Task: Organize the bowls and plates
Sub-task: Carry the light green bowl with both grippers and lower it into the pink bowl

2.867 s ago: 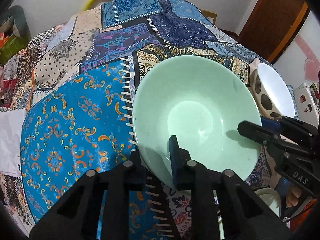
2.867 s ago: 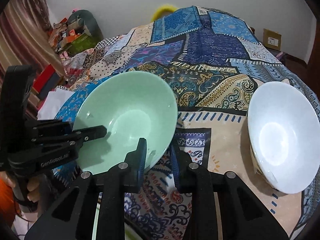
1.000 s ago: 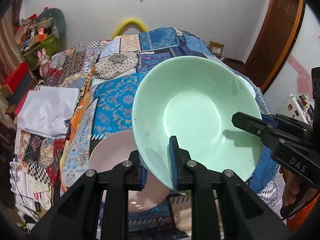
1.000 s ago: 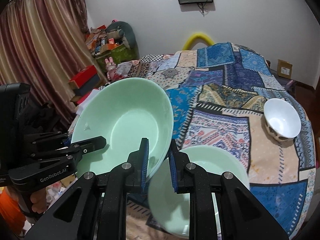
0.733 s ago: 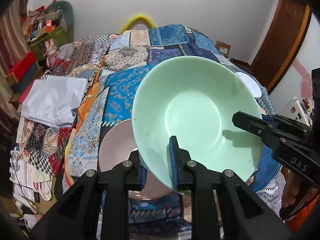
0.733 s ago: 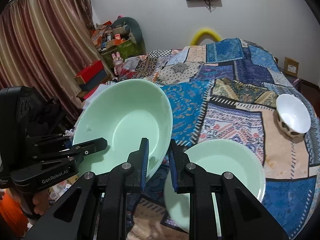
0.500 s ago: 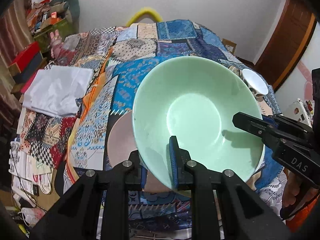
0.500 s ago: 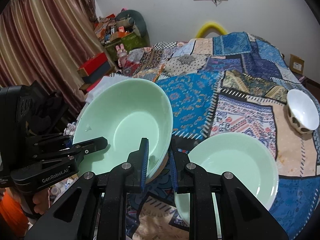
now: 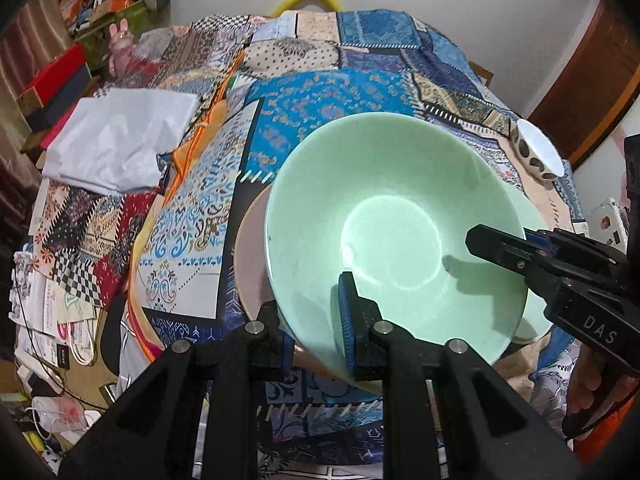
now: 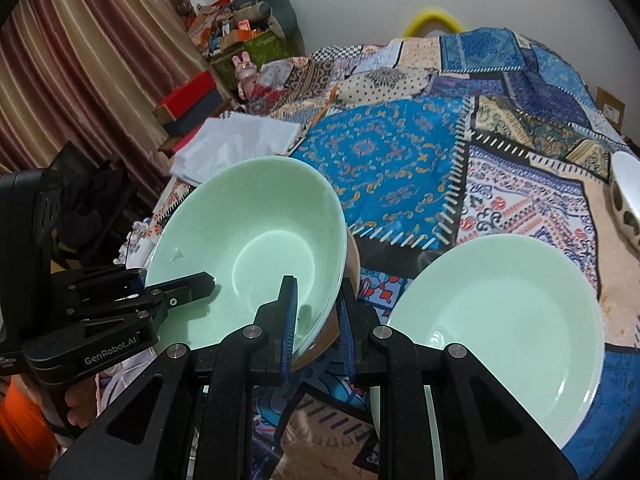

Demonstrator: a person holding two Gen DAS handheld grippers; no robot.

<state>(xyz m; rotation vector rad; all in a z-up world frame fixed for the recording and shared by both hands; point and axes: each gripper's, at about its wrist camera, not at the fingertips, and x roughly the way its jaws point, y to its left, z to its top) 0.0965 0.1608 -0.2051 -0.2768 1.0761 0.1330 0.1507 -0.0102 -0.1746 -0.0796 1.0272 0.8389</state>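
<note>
**Green bowl held by both grippers above a pink plate**

The green bowl [image 9: 384,216] hangs tilted over the patchwork bedspread [image 10: 392,148], its rim pinched by the left gripper [image 9: 316,320] and the right gripper [image 10: 316,312], each clamped on an opposite edge. A pink plate [image 9: 250,264] lies beneath; a green plate [image 10: 508,320] sits just beside; a white bowl [image 9: 538,156] stands well apart.

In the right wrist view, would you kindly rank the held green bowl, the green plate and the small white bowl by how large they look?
1. green plate, nearest the camera, which inflates it
2. green bowl, only a little smaller; it is lifted, so the true order of these two is unsure
3. white bowl, clearly smallest, though farther off and cut by the frame edge
</note>
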